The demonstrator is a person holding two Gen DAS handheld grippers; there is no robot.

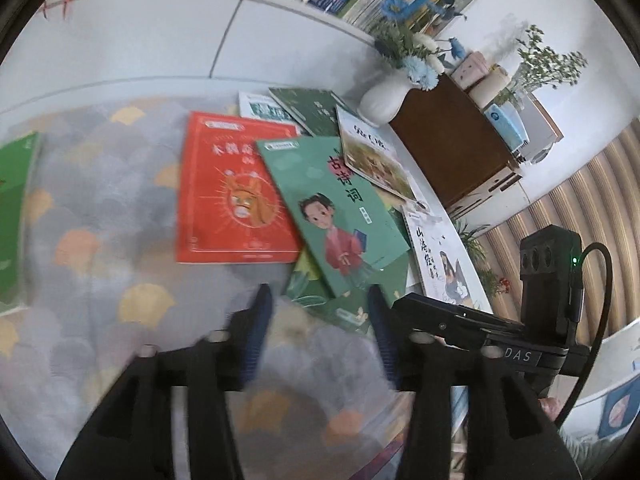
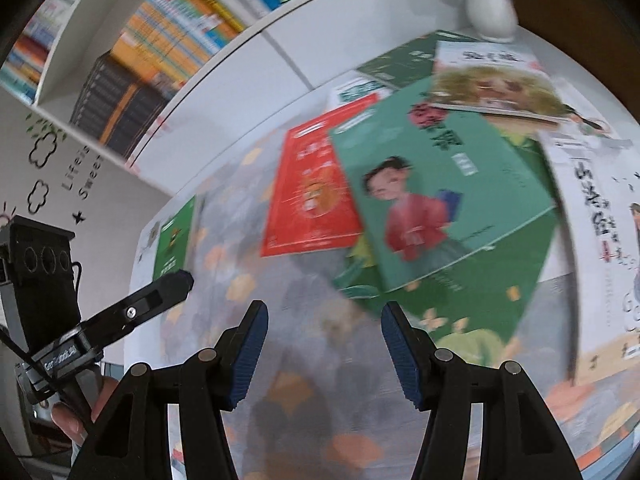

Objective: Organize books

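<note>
white shelf (image 2: 100, 60): packed books | vase (image 1: 384, 98): flowers | both claws gaping, empty

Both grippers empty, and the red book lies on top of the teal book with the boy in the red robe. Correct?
Not quite. The left gripper and right gripper are empty, but the stacking is reversed: the teal book overlaps the red book, covering its right edge. The left wrist view shows it.

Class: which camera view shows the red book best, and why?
The left wrist view: the red book is fairly sharp, with only its right edge under the green book. In the right wrist view it is motion-blurred and more overlapped.
</note>
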